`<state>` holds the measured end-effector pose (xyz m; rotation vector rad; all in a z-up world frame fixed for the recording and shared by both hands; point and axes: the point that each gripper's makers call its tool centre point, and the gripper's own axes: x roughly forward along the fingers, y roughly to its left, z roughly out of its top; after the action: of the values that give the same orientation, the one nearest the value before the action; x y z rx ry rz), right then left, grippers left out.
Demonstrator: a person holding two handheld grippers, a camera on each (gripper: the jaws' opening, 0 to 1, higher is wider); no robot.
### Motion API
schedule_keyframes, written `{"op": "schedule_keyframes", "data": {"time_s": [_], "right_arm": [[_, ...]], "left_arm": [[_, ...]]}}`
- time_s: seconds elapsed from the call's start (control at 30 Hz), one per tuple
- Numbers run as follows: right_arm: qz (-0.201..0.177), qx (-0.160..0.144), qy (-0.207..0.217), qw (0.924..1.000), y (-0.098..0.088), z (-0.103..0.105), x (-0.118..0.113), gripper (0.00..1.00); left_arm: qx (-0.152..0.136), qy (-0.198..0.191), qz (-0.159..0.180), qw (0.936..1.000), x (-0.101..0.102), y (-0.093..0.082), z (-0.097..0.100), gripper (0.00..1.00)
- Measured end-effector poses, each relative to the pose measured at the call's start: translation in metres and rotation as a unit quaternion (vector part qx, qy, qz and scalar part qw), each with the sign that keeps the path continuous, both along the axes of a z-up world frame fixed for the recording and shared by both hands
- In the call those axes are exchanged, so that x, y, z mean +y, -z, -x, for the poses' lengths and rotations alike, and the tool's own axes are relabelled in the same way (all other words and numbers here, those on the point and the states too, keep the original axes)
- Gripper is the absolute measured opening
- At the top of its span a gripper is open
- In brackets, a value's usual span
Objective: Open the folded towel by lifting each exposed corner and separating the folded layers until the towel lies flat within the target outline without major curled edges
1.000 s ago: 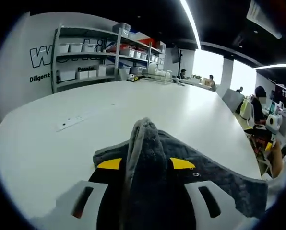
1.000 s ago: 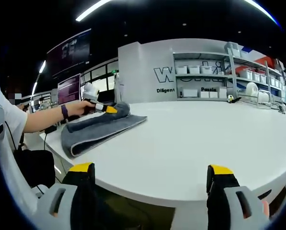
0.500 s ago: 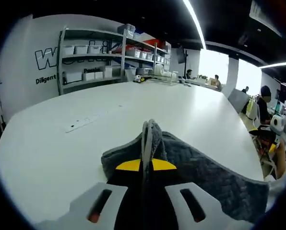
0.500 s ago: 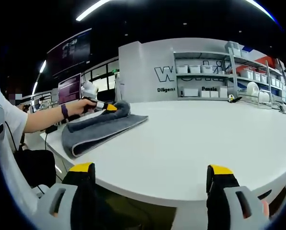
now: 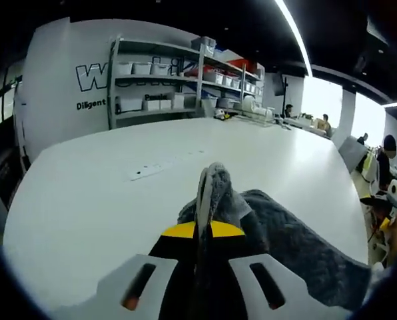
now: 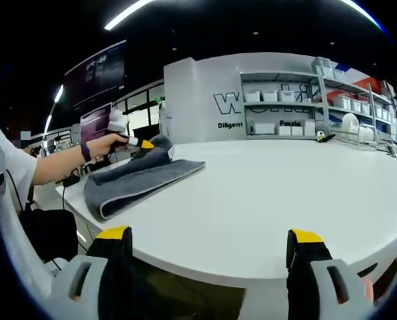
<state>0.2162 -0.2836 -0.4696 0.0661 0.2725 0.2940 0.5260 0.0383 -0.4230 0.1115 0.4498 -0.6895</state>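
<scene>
Left gripper [image 5: 204,230] jaws pinch towel [image 6: 135,178] corner, lifted at table [image 6: 265,200] edge; right gripper [image 6: 208,243] jaws wide, empty. Towel mostly folded; unfolding barely begun.

Left gripper view close over towel [image 5: 278,233]; right gripper view across table [image 6: 265,193].

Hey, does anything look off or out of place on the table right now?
Only the grey towel: it lies folded at the white table's near edge, and one end is bunched up into a peak where the left hand-held gripper pinches it. No spills or damage visible.
</scene>
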Motion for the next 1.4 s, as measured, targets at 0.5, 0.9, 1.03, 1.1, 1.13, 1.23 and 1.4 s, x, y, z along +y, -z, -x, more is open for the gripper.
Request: {"op": "schedule_keyframes", "data": {"time_s": [0.5, 0.9, 1.03, 1.1, 1.13, 1.23, 1.4], "right_arm": [[-0.004, 0.003, 0.003, 1.0, 0.005, 0.002, -0.001, 0.98], [-0.003, 0.003, 0.007, 1.0, 0.004, 0.004, -0.003, 0.96], [-0.005, 0.003, 0.01, 0.9999, 0.003, 0.004, -0.006, 0.96], [-0.005, 0.004, 0.011, 0.9999, 0.004, 0.003, -0.006, 0.96], [-0.004, 0.004, 0.011, 0.9999, 0.004, 0.003, -0.006, 0.96], [-0.002, 0.004, 0.012, 0.9999, 0.004, -0.001, -0.005, 0.96], [0.0, 0.004, 0.006, 1.0, 0.003, -0.008, -0.001, 0.96]], "left_arm": [[-0.008, -0.13, -0.087, 0.9876, 0.093, 0.02, -0.03, 0.05], [-0.007, -0.136, -0.134, 0.9817, 0.111, 0.044, -0.043, 0.11], [-0.052, -0.136, -0.181, 0.9727, 0.118, 0.028, -0.042, 0.23], [-0.1, -0.129, -0.218, 0.9623, 0.119, 0.006, -0.035, 0.26], [-0.123, -0.126, -0.222, 0.9592, 0.117, -0.004, -0.03, 0.27], [-0.163, -0.115, -0.2, 0.9592, 0.104, -0.03, -0.001, 0.36], [-0.183, -0.092, -0.111, 0.9725, 0.081, -0.053, 0.066, 0.53]]}}
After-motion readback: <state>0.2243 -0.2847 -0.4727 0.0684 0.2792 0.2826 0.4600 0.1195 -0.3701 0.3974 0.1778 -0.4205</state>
